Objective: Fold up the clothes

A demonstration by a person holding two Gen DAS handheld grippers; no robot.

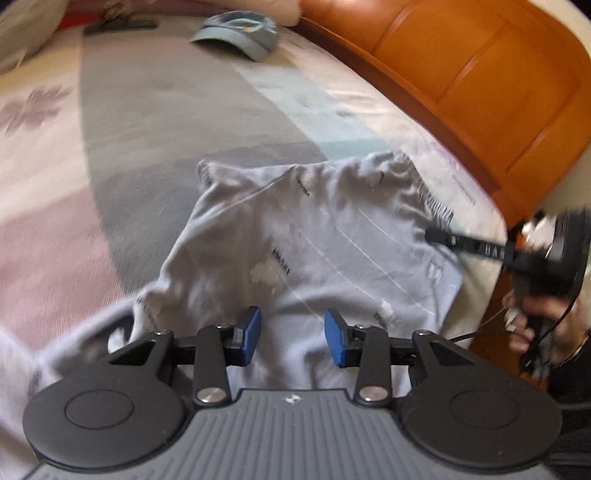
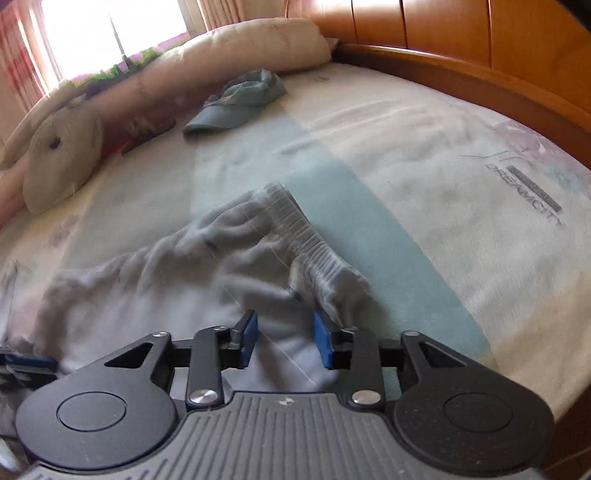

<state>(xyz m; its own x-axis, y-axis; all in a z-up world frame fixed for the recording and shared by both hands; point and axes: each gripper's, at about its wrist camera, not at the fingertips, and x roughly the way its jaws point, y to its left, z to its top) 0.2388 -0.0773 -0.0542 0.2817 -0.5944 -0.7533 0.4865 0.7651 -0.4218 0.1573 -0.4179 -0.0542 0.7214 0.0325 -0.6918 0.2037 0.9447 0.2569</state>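
We see a pale grey pair of shorts (image 1: 314, 236) lying crumpled on the bed sheet (image 1: 147, 155), close to the near edge of the bed. Its ribbed elastic waistband (image 2: 314, 243) runs along the right side of the garment and lies over a teal stripe (image 2: 369, 236) in the sheet. The fabric is wrinkled and carries small dark printed marks and thin pale lines.

Our left gripper (image 1: 291, 332) hovers above the near part of the shorts with its blue pads (image 1: 252, 325) a moderate gap apart. Cloth lies under the gap, but we see no pad pressing on it. Our right gripper (image 2: 282, 338) is at the near end of the waistband, its jaws likewise parted, with grey cloth beneath them and nothing pinched. In the left wrist view this gripper reaches in from the right, its fingertips (image 1: 437, 234) at the right edge of the shorts, with a hand (image 1: 543, 325) around its handle.

Far across the bed lies a blue cap (image 2: 236, 103), well apart from the shorts. Behind it a cream pillow (image 2: 240, 44) rests against the wooden headboard (image 2: 461, 33), which curves around the right side. At far left sits a plush toy (image 2: 59, 155), with a bright window (image 2: 110, 33) beyond.
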